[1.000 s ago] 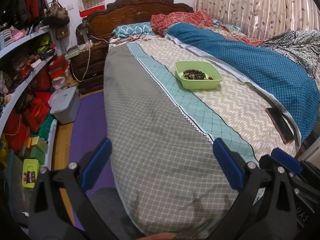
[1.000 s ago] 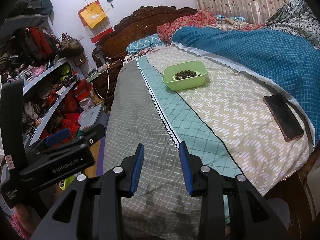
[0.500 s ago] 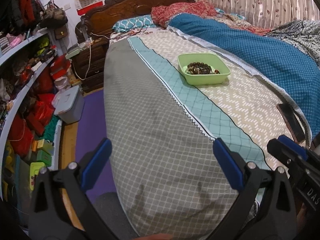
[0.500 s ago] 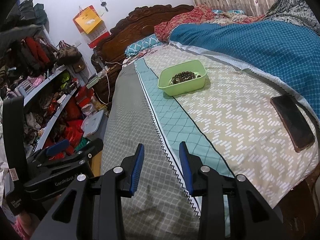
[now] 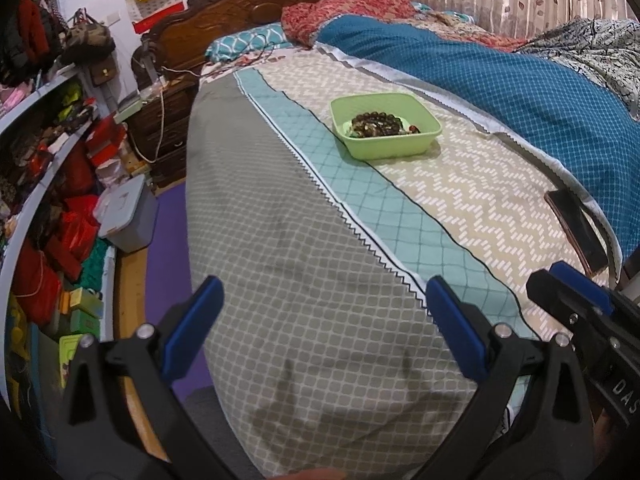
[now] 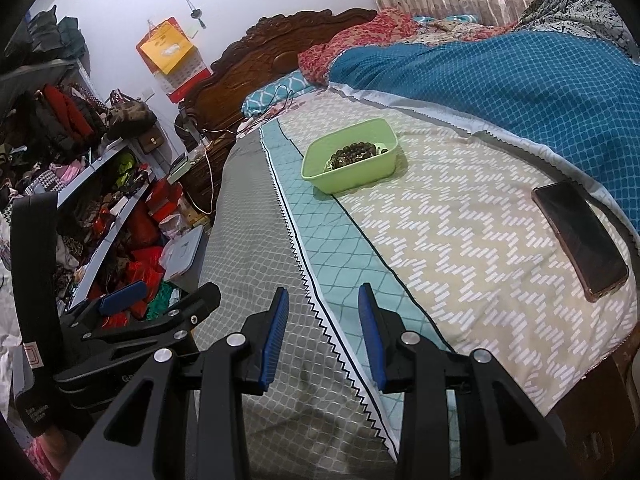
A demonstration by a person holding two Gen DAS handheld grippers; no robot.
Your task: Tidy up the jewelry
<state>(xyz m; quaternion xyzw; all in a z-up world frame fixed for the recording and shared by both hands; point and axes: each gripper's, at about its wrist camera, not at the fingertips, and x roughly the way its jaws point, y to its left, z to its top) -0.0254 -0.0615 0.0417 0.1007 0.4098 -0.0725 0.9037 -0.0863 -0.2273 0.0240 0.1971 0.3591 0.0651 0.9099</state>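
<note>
One heap of dark beaded jewelry (image 5: 376,124) is lying in the green tub (image 6: 362,178), which is sitting on the bed (image 5: 304,248) well ahead of both tools with its long side running across the bedspread's stripes. Seen along the right gripper (image 6: 323,332), the tub is lying almost straight ahead, slightly nearer than to the left gripper (image 5: 320,324), from which it is sitting ahead and a little to the right. Both are hovering low over the foot of the bed, holding nothing, the left jaws spread wide and the right jaws parted by a narrower gap.
</note>
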